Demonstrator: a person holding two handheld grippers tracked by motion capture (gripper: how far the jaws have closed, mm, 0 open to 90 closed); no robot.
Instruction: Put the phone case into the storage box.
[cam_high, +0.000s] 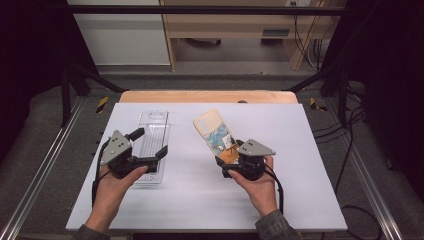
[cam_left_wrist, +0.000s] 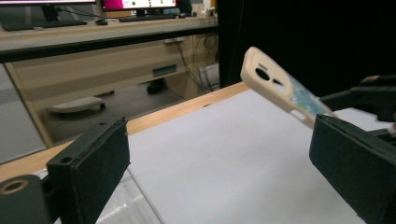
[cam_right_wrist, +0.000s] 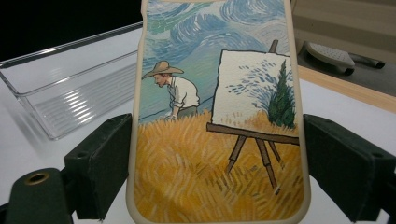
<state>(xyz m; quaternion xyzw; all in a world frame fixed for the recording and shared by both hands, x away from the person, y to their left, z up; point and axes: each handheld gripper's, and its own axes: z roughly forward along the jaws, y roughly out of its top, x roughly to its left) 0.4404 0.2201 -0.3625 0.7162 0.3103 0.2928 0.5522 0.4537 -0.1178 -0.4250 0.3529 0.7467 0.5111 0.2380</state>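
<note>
High view: right gripper (cam_high: 229, 161) clamps one phone case (cam_high: 216, 134) by its near end, jaws closed on both long edges; the case's long axis runs forward and slightly left, away from the fingertips, and it looks lifted off the white table (cam_high: 280, 200), though this view alone leaves that unsure. Left gripper (cam_high: 150, 146) is wide open, holding nothing, its jaws straddling one clear plastic tray (cam_high: 152, 131) whose long axis points straight ahead of the fingers. The tray sits to the left of the case, apart from it; the left hand is nearer the tray, the right hand has the case. Left gripper view: both black jaws spread far apart, nothing between them; the case (cam_left_wrist: 280, 88) shows beyond the far jaw, tilted up in the air with its camera cutout at the free end, a tray edge (cam_left_wrist: 119, 205) just under the near jaw. Right gripper view: pads press the case (cam_right_wrist: 217, 130) from both sides, painted back facing the camera; the tray (cam_right_wrist: 70, 100) lies left of the fingertips, near but not touching. Judgement: next move likely swings the case leftward over the tray. Count: one case, one tray, two grippers.
</note>
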